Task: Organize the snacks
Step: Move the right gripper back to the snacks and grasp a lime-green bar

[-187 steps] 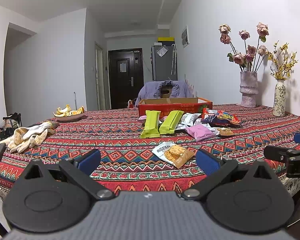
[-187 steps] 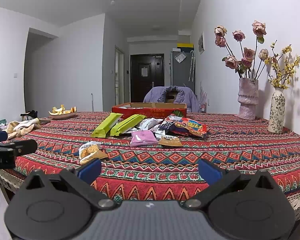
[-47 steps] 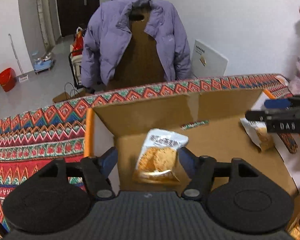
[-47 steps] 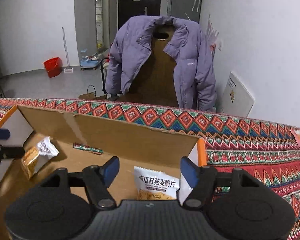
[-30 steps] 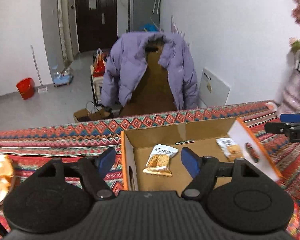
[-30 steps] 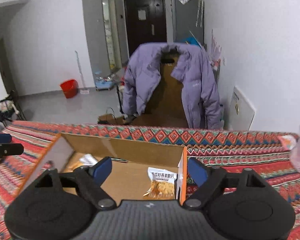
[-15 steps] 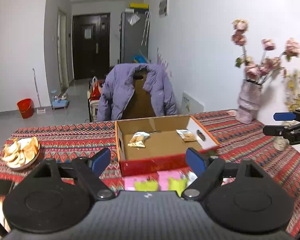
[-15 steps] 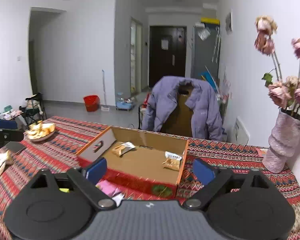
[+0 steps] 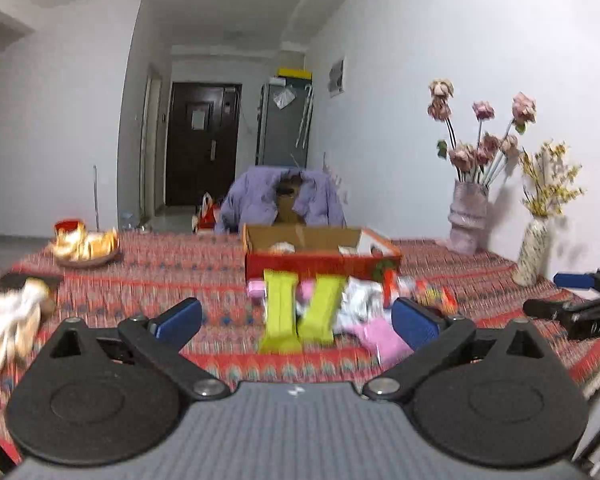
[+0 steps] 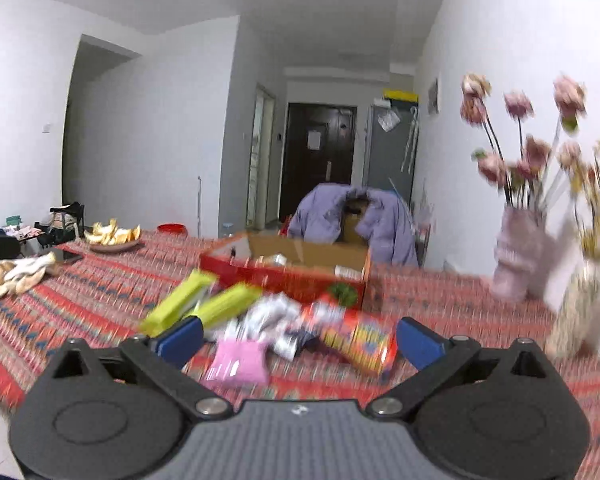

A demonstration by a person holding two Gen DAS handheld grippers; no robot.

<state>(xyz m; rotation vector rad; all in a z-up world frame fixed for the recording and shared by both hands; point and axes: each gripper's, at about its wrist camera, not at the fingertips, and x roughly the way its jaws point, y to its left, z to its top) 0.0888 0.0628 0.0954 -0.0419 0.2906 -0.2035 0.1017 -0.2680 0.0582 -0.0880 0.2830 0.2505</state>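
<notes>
Left gripper (image 9: 296,322): fingers spread wide, nothing held, above near tabletop (image 9: 172,272) edge. Right gripper (image 10: 298,338): fingers likewise apart, empty. Snack pile incl. two green packs (image 9: 298,314), pink pack (image 10: 238,362), red pack (image 10: 358,338), lying on tabletop just in front of red box (image 9: 320,262). Two small packets visible inside box. Frames motion-blurred.
</notes>
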